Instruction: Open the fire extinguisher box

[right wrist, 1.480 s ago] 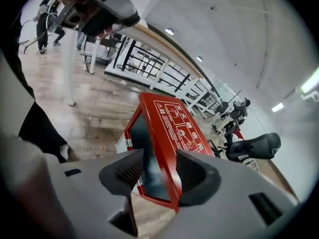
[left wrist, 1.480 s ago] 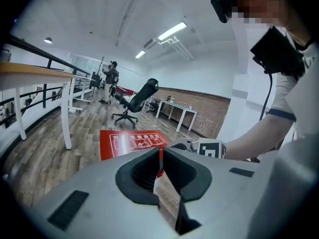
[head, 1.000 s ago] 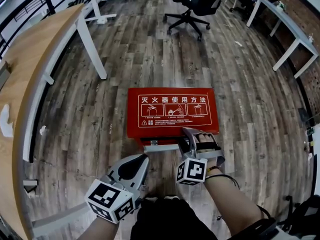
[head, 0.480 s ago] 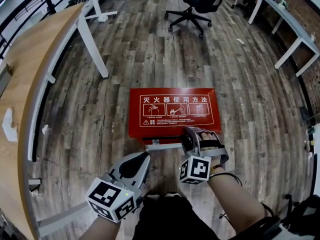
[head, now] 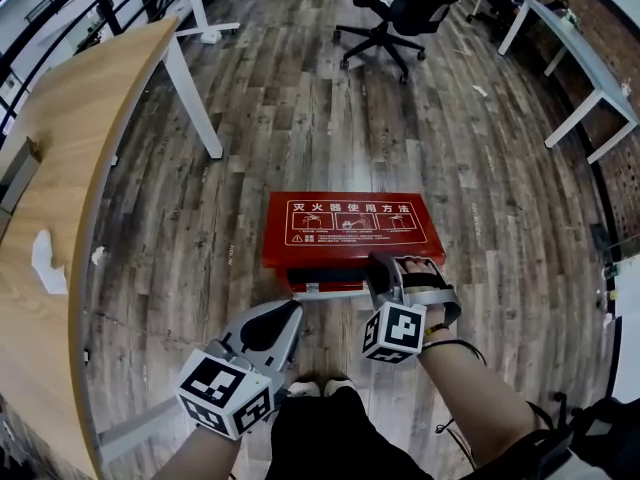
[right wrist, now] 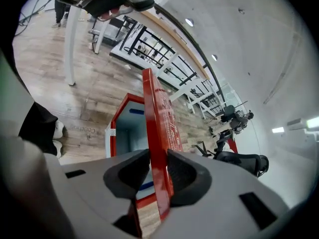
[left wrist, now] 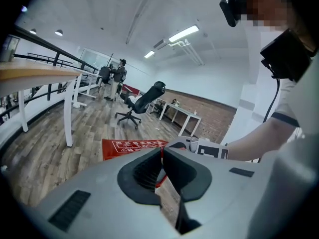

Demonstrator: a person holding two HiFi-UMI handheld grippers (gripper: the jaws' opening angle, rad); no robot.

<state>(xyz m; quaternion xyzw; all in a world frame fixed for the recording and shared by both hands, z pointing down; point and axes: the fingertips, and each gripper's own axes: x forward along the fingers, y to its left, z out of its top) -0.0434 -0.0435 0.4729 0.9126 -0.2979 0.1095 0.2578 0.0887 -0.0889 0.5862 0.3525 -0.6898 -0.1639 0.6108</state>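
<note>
The right gripper [right wrist: 158, 156], jaws just closing, pinches the lid [right wrist: 158, 108] edge. The left gripper [left wrist: 162, 151] has its jaws together, empty. Swing the lid up along its own arc, without twisting.

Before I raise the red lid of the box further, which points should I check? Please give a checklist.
1. Right tongs grip the lid: ok; the jaws have just been closing and are clamped on its front edge.
2. Lid lifted off the box: ok, partly open.
3. Left tongs free: ok, shut and empty.
4. Office chair away from the box: ok.
5. Hinge condition: cannot tell.
</note>
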